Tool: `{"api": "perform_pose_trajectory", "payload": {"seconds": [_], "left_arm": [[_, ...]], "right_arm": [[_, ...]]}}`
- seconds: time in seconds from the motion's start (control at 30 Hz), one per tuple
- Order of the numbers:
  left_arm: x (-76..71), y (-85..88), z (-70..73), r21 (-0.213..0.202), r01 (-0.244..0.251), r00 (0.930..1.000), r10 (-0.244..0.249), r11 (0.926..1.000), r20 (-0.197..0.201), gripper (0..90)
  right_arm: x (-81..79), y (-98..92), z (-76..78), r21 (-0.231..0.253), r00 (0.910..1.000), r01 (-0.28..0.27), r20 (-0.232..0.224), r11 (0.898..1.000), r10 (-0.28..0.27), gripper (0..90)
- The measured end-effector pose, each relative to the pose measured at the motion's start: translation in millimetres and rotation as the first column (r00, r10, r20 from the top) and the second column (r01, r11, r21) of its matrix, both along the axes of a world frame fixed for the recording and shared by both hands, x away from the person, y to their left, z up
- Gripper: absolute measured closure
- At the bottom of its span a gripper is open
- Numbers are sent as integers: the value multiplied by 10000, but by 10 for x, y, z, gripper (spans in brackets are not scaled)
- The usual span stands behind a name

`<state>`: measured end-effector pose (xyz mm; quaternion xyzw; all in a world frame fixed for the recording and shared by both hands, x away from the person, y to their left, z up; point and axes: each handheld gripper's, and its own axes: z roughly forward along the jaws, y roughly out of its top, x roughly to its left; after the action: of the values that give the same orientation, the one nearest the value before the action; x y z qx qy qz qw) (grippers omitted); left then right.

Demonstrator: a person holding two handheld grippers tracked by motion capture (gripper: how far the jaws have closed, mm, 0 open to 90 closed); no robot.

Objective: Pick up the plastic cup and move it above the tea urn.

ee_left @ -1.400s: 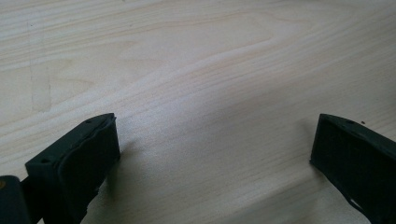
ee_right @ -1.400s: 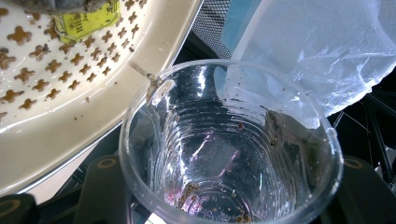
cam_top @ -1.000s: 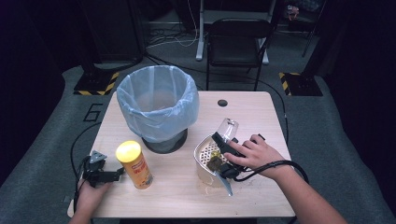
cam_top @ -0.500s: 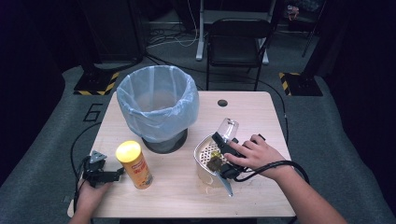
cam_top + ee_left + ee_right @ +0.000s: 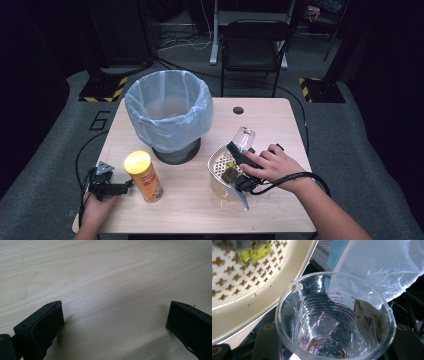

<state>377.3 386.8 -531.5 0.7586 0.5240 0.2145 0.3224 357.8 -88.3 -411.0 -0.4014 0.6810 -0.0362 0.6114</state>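
My right gripper point(image 5: 241, 154) is shut on a clear plastic cup point(image 5: 244, 137), which is tipped on its side with its mouth at the rim of a white perforated strainer point(image 5: 215, 173). In the right gripper view the cup point(image 5: 334, 322) sits between both black jaws, with a few brown specks clinging inside, and the strainer point(image 5: 249, 290) lies at the upper left. A dark lump point(image 5: 230, 173) and a yellow-green scrap rest in the strainer. My left gripper point(image 5: 122, 187) lies open on the table at the front left, pointing at a yellow-lidded snack can point(image 5: 144, 176); its jaws point(image 5: 115, 315) hold nothing.
A bin lined with a pale blue bag point(image 5: 168, 112) stands at the back left of the wooden table point(image 5: 270, 122), close behind the strainer. A black chair point(image 5: 255, 42) stands beyond the table. Cables trail off both grippers.
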Motion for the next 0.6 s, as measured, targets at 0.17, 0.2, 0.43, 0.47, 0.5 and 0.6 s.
{"api": "perform_pose_trajectory", "payload": {"seconds": [0.17,0.2,0.43,0.47,0.5,0.6], "left_arm": [[0,0,0,0,2,10000,-2,10000,-1,9],[0,1,0,9,8,10000,-8,10000,-4,9],[0,0,0,3,2,10000,-2,10000,-3,9],[0,0,0,6,4,10000,-4,10000,-5,9],[0,1,0,6,8,10000,-8,10000,-4,9],[0,0,0,5,4,10000,-4,10000,-4,8]], "right_arm": [[-1,9,89,78,9995,225,-240,9997,-223,394],[-1,9,89,78,9995,225,-240,9997,-223,394],[17,24,248,2571,9853,770,-1676,9633,-341,393],[21,24,271,2888,9806,885,-1932,9533,-326,392],[29,14,290,3493,9735,1101,-2268,9305,-301,393],[41,2,294,4143,9755,1068,-2196,9039,-146,394]]}}
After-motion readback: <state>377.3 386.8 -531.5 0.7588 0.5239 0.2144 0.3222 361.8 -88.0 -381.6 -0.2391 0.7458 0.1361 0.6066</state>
